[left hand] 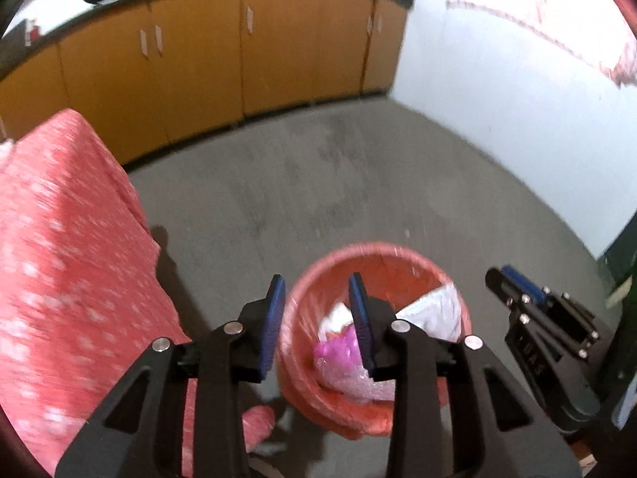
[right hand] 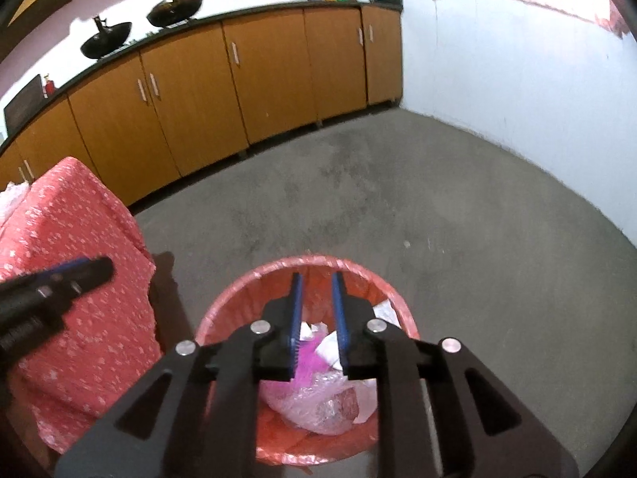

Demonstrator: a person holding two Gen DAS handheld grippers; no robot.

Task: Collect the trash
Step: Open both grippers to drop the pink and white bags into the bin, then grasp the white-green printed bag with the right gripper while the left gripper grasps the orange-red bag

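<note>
Both empty, the left gripper point(left hand: 318, 298) and right gripper point(right hand: 317, 298) gape over the bin point(right hand: 239, 298) beside red cloth point(right hand: 79, 219).

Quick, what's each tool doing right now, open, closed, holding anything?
Left tool: open, nothing between its pads, above the edge of the red trash bin.
Right tool: open a little, nothing held, above the bin.

Grey concrete floor point(right hand: 398, 199) filled frame centre, darker stains in middle. Orange wood cabinets point(right hand: 258, 75) with pale handles ran across upper left, under dark countertop point(right hand: 278, 10). Two black bowl-shaped vessels point(right hand: 175, 10) sat on countertop, upper left. White wall point(right hand: 517, 79) stood at right. Red spotted cloth point(right hand: 79, 279) draped furniture at lower left.
</note>
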